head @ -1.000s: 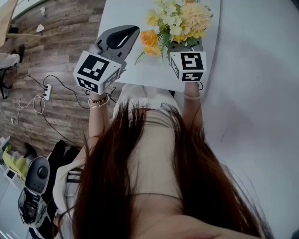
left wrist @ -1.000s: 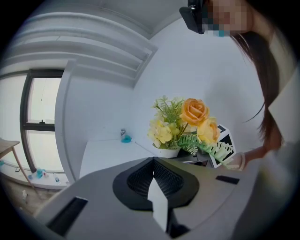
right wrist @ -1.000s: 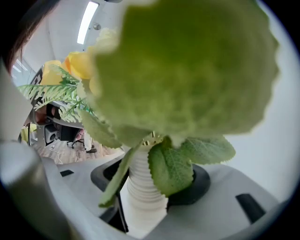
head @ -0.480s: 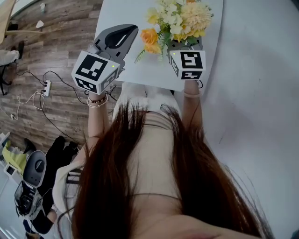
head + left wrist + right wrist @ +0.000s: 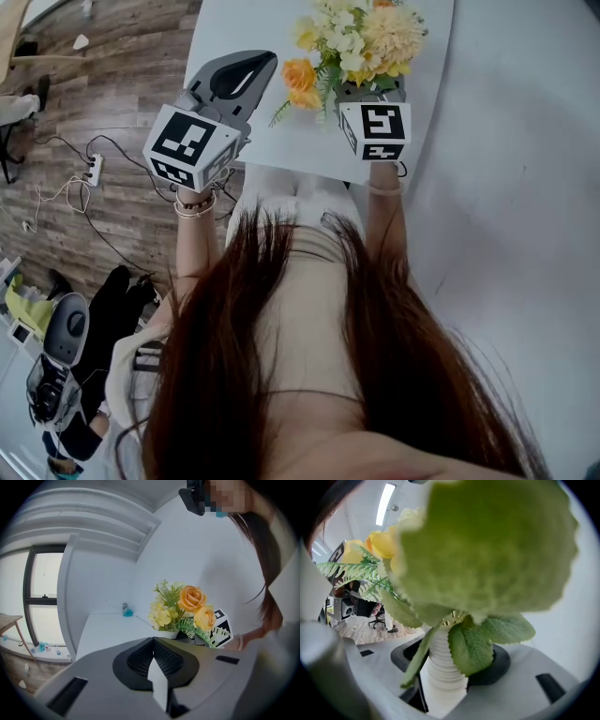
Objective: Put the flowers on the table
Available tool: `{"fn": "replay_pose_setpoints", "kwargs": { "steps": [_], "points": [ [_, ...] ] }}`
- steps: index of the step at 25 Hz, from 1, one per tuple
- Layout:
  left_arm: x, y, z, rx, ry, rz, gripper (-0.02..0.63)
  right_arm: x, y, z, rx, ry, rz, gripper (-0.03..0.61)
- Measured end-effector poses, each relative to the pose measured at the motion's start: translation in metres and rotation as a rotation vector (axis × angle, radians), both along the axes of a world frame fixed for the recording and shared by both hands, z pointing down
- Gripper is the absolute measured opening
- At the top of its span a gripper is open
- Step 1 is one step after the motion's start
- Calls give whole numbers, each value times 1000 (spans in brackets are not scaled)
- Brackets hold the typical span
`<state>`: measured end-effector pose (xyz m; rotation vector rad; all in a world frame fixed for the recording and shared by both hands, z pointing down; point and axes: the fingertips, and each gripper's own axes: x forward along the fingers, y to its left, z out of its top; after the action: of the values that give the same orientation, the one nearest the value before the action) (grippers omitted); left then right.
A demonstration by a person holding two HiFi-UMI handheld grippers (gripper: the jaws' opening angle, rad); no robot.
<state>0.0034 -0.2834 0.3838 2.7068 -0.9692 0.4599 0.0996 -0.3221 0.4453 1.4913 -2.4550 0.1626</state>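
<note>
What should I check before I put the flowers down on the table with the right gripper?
1. Grip on the vase: ok. The right gripper has its jaws closed on the white ribbed vase.
2. Left gripper out of the way: ok. The left gripper is empty with its jaws together, beside the flowers and apart from them.
3. Free place on the table: ok. Bare white table shows next to the flowers. A small blue thing stands only at the far end.
4. Vase bottom already on the table: cannot tell. The base is hidden in every view.
</note>
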Motion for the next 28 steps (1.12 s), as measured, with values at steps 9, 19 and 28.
{"fn": "replay_pose_setpoints", "kwargs": {
  "steps": [9, 19, 28],
  "points": [
    [2, 0, 0, -16, -4, -9, 5, -1, -1, 5, -19, -1, -15, 261],
    [1, 3, 9, -34, -22, 0, 5, -1, 1, 16, -24, -17, -4, 261],
    [1, 3, 15, -47, -26, -4, 5, -1, 0, 14, -10, -19, -7, 261]
  ]
}}
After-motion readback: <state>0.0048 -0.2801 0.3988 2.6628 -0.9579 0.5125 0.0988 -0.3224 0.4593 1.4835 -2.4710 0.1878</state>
